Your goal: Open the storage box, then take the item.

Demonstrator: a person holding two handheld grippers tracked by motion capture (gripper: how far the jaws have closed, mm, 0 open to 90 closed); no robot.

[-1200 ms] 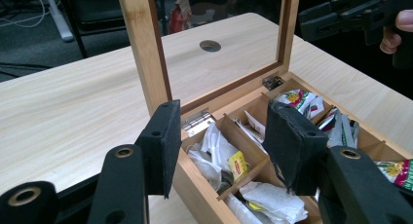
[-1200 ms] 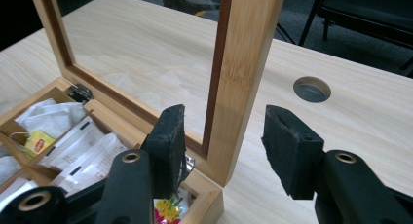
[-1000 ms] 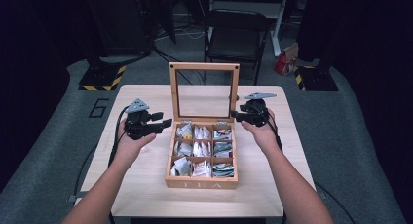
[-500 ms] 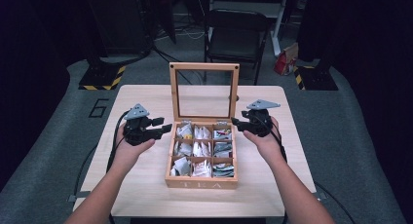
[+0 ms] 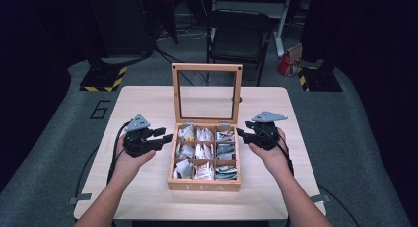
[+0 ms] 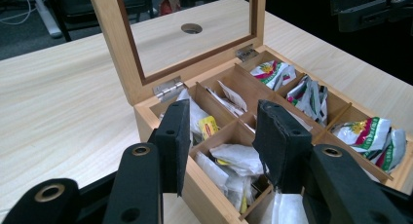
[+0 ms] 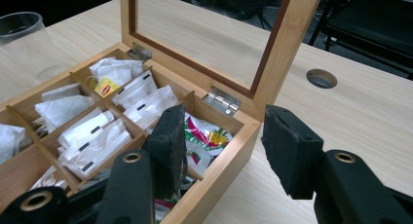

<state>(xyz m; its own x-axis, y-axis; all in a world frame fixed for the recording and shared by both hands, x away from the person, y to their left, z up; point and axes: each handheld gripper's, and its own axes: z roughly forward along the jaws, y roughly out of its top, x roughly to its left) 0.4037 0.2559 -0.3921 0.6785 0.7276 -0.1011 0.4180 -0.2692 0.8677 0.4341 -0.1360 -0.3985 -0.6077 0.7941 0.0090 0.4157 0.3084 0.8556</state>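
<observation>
- Centrally on the pale wooden surface (image 5: 148, 103) stands a wooden tea box (image 5: 204, 183), its glass-paned lid (image 5: 206, 68) upright on metal hinges.
- Nine square compartments hold crinkled paper tea sachets (image 5: 197, 150), white at left, green-printed at right.
- Left tool (image 5: 166, 134) hovers at the box's left wall, jaws apart and just closing, nothing between them.
- Right tool (image 5: 240, 133) hovers at the right wall, padded jaws apart straddling the box's edge, also closing.
- Beyond the surface stands a black chair (image 5: 239, 37).
</observation>
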